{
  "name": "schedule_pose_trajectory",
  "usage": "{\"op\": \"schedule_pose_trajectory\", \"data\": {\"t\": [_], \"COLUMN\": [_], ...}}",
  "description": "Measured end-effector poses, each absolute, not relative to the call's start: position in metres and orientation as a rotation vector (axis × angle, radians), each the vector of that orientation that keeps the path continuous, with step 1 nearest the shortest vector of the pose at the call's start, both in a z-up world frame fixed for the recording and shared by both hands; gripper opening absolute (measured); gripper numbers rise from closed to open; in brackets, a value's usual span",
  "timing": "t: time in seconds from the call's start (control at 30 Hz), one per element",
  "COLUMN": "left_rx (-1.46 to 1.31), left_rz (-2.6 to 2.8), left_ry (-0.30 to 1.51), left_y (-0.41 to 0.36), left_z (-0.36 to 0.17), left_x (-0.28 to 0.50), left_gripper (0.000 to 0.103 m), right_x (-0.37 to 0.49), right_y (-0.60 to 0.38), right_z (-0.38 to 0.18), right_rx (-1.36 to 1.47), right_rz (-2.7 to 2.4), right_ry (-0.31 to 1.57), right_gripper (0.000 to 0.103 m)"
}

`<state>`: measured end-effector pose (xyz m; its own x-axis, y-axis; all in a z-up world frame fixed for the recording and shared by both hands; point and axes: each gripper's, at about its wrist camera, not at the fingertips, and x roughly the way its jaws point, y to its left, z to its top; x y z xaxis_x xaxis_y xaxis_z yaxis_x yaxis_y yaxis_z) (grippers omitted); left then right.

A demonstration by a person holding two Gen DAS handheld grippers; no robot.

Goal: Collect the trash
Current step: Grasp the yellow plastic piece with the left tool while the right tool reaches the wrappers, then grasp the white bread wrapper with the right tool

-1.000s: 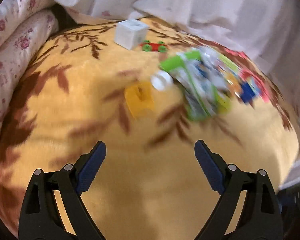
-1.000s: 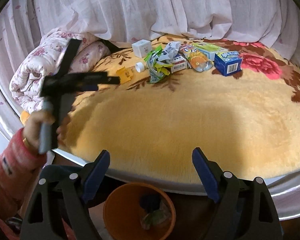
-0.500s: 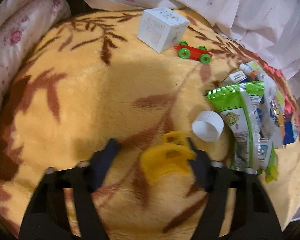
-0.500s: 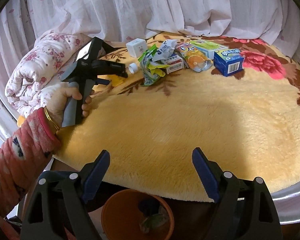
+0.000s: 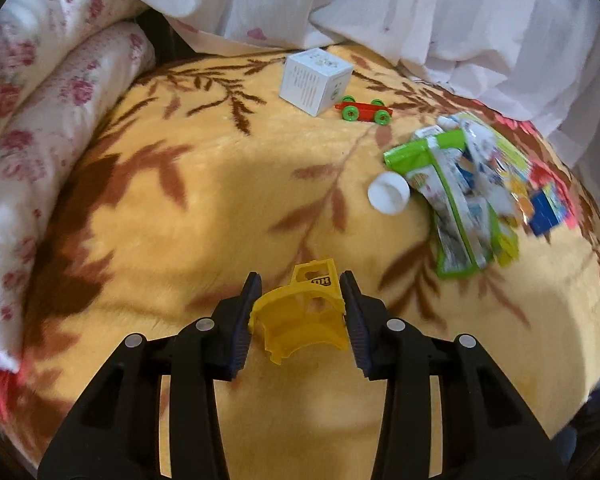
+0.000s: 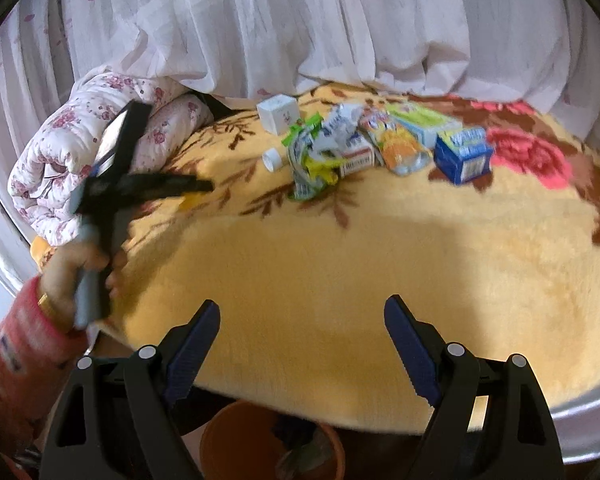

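Observation:
My left gripper is shut on a yellow plastic piece, held just above the yellow blanket. In the right wrist view the left gripper shows at the left with a bit of the yellow piece at its tip. A white bottle cap lies beside a pile of wrappers and cartons. The pile and a blue carton lie at the back. My right gripper is open and empty over the blanket's front edge, above an orange bin.
A white cube box and a red toy chassis with green wheels lie at the back. A rolled floral quilt lies along the left. White curtains hang behind. The bin holds some trash.
My left gripper closed on the yellow plastic piece and lifted it back toward me. My right gripper stayed open and hardly moved.

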<state>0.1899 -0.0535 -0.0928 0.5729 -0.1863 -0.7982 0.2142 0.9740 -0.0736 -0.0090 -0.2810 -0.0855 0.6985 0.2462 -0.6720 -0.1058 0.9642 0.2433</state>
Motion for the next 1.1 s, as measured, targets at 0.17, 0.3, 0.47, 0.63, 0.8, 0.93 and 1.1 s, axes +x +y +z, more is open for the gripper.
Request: {"op": "schedule_pose_trajectory", "data": {"t": [0.17,0.3,0.47,0.63,0.8,0.93,1.1], "left_rx": [0.014,-0.006,-0.034,-0.052,-0.071,-0.075,-0.079], "left_rz": [-0.218,-0.213,-0.223,-0.218,-0.231,-0.231,-0.233], "left_ry": [0.892,0.876,0.875,0.859,0.856,0.856,0.856], "left_y": [-0.032,-0.02,-0.009,-0.004,0.0,0.002,0.003], "left_z": [-0.085,-0.083,-0.083,-0.08,-0.079,-0.079,-0.079], "left_x": [0.152,0.129,0.113,0.106,0.104,0.103,0.102], "left_gripper": [0.04,0.04,0.04,0.04,0.04,0.04,0.04], "right_x": [0.021,0.051,0.1,0.163,0.212,0.239,0.244], "right_y": [-0.276,-0.275,-0.285,-0.291,-0.288,-0.282,-0.282], "right_z": [-0.077,-0.07,-0.058,-0.063,-0.085,-0.1,-0.101], "right_rx": [0.168,0.188,0.263,0.273,0.281,0.254,0.262], "right_rz": [0.182,0.187,0.166,0.082,0.04,-0.003,-0.004], "right_ry": [0.74,0.721,0.706,0.739,0.827,0.878,0.888], "right_gripper": [0.083,0.083,0.083,0.082,0.074,0.053,0.021]}}
